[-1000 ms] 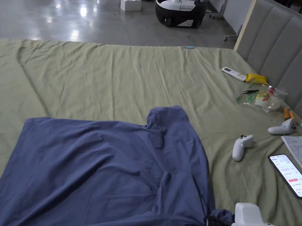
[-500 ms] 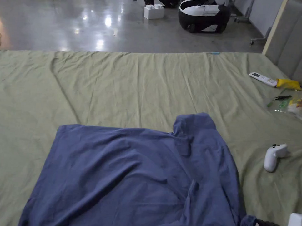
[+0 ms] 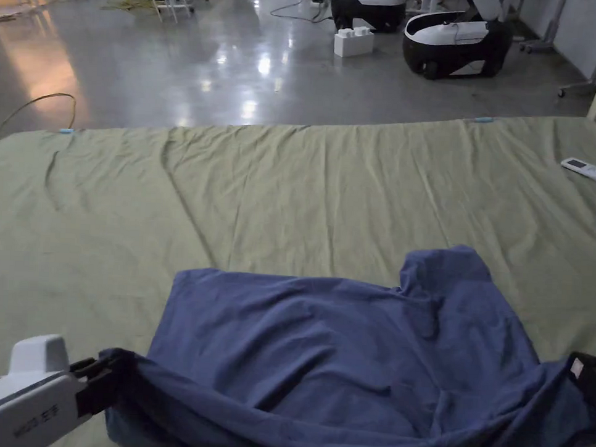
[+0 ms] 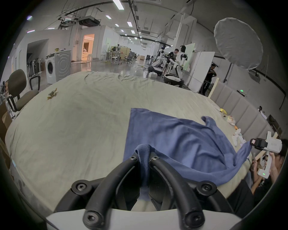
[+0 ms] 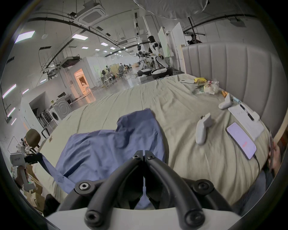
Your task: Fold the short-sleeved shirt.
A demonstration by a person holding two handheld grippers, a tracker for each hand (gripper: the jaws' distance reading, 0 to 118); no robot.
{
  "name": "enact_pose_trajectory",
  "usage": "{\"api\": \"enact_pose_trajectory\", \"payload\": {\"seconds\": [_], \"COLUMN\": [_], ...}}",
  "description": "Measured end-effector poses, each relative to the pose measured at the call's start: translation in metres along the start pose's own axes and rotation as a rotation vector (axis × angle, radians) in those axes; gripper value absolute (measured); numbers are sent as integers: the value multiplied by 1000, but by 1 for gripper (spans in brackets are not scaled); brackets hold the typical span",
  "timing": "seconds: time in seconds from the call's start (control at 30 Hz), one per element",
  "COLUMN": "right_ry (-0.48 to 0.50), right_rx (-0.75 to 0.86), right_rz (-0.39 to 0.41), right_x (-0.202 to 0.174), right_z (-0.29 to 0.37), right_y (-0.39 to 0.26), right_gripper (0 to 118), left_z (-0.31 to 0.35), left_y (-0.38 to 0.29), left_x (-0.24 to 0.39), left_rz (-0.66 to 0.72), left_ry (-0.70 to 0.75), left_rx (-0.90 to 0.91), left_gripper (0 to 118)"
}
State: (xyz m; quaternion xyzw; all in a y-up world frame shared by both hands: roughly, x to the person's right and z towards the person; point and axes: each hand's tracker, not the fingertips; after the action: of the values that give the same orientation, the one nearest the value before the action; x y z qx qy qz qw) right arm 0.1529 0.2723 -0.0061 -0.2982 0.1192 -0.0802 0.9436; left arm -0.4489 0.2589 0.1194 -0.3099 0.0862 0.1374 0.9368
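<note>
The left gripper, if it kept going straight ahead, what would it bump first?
Probably the blue shirt, which the left gripper already grips between its jaws; the green bedsheet lies beyond. Depth is uncertain.

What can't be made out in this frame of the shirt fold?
- Shirt: its near edge is cut off by the head view's bottom border.
- Right claw: cropped at the head view's right edge.
- Second sleeve: not identifiable, fabric bunched.
- Remote: partly cut off at the right edge.

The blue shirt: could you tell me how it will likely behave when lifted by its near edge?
The blue shirt is probably floppy: its edge sags between the left gripper and right gripper. It seems light, and its far part would likely drag across the sheet.
</note>
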Motion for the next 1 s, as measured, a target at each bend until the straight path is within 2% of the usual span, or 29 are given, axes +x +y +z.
{"api": "enact_pose_trajectory", "payload": {"seconds": [0.17,0.33,0.5,0.53,0.6,0.73,0.77,0.8,0.83,0.87,0.9,1.0], "right_ry": [-35,-95,-130,-172,-175,-198,-174,-162,-165,-172,-168,-140], "right_rx": [-68,-115,-118,-71,-74,-75,-94,-114,-134,-166,-180,-90], "right_rz": [33,42,41,51,7,4,-17,-20,-13,-8,5,56], "right_x": [4,10,6,6,10,14,14,13,14,14,12,10], "right_z": [-74,-125,-142,-141,-141,-149,-151,-153,-159,-160,-156,-129], "right_y": [21,21,15,14,14,11,9,7,5,3,2,7], "right_gripper": [2,1,1,1,1,1,2,12,38,75,83,79], "left_z": [-65,-104,-120,-117,-114,-109,-109,-109,-107,-105,-98,-59], "left_y": [22,32,23,20,14,6,5,5,5,6,8,23], "left_x": [-14,-19,-31,-35,-42,-48,-49,-49,-48,-48,-46,-38], "left_rz": [54,44,181,205,260,271,286,304,299,292,280,184], "left_ry": [4,54,86,87,113,163,156,146,148,147,142,63], "left_rx": [-86,-106,-110,-94,-84,-50,-56,-60,-57,-51,-35,94], "left_gripper": [6,6,6,6,6,6,11,25,51,86,101,101]}}
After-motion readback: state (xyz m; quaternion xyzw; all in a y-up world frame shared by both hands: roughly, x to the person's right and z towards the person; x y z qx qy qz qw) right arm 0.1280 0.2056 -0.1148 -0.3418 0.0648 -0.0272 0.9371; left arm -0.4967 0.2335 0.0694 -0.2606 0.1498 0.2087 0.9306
